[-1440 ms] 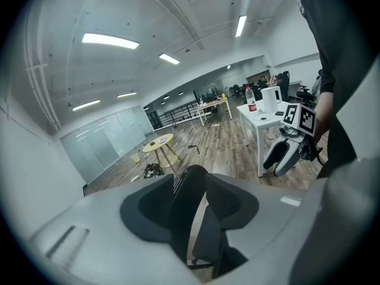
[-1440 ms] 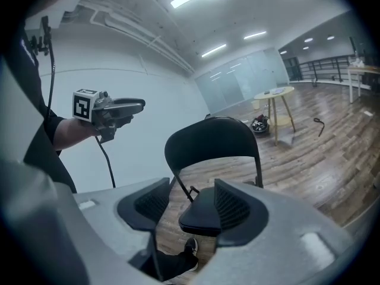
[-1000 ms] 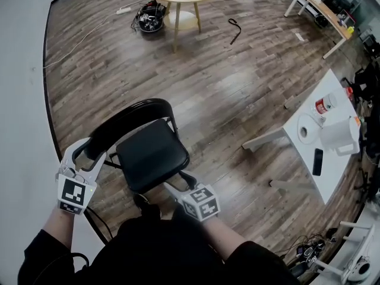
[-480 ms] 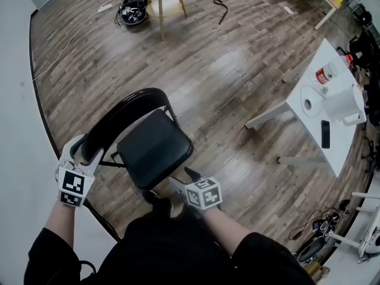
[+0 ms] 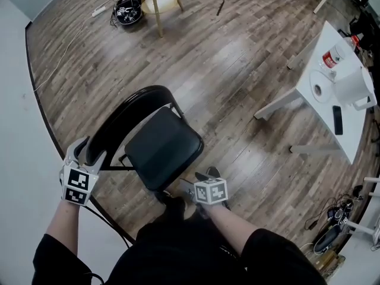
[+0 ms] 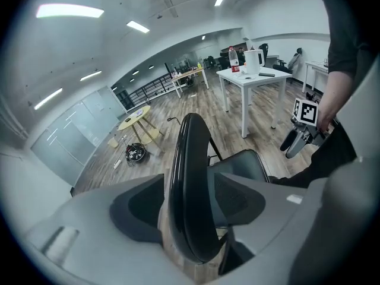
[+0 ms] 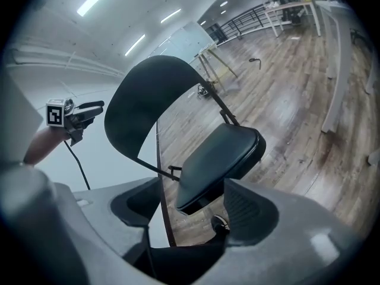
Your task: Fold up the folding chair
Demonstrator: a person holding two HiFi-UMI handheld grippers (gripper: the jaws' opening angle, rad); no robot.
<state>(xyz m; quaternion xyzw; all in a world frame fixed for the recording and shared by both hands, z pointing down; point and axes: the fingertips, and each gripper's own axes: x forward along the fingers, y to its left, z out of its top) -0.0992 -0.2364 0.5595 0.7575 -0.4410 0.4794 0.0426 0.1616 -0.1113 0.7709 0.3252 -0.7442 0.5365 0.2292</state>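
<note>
Backrest (image 6: 190, 171) between opening left gripper (image 5: 88, 150) jaws | seat (image 7: 219, 159) just beyond opening right gripper (image 5: 199, 180) jaws

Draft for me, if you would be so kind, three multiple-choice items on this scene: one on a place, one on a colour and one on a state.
1. What stands between the left tongs?
A. a table leg
B. the chair's backrest
C. a cable

2. What colour is the seat?
A. red
B. white
C. black

3. How does the folding chair stand?
A. open, seat down
B. folded flat
C. tipped on its side

Answers:
1. B: the left gripper view shows the backrest's edge in the gap of the opening tongs.
2. C: the pad is black in every view.
3. A: the head view shows the seat lying level on its frame.
</note>
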